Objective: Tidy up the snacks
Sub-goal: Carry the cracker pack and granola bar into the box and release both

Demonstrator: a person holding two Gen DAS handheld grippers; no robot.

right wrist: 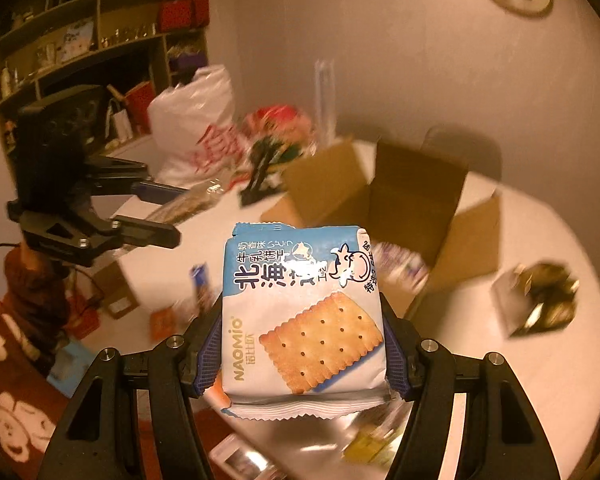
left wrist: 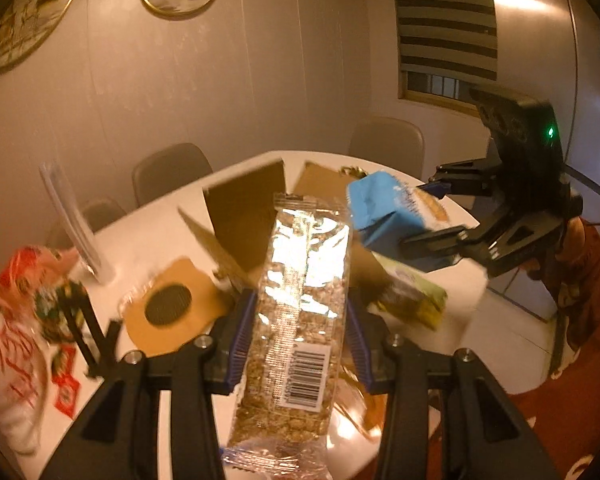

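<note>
I see left tool [left wrist: 298, 344] clamped on clear-wrapped granola bar [left wrist: 300, 312], right tool [right wrist: 302, 350] clamped on blue cracker pack [right wrist: 300, 312]. Both held above open cardboard box [right wrist: 412, 192] on counter [right wrist: 540, 360]; box contents blurred.

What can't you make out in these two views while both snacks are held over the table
- Cardboard box interior: right wrist view, hidden by its own walls and the cracker packet.
- Same interior in left wrist view: blocked by the clear-wrapped grain bar.
- Green packet: left wrist view, too blurred to read.
- Gold-wrapped item: right wrist view, motion blur hides what it is.
- Items below the cracker packet: right wrist view, blurred, cut by the bottom edge.
</note>
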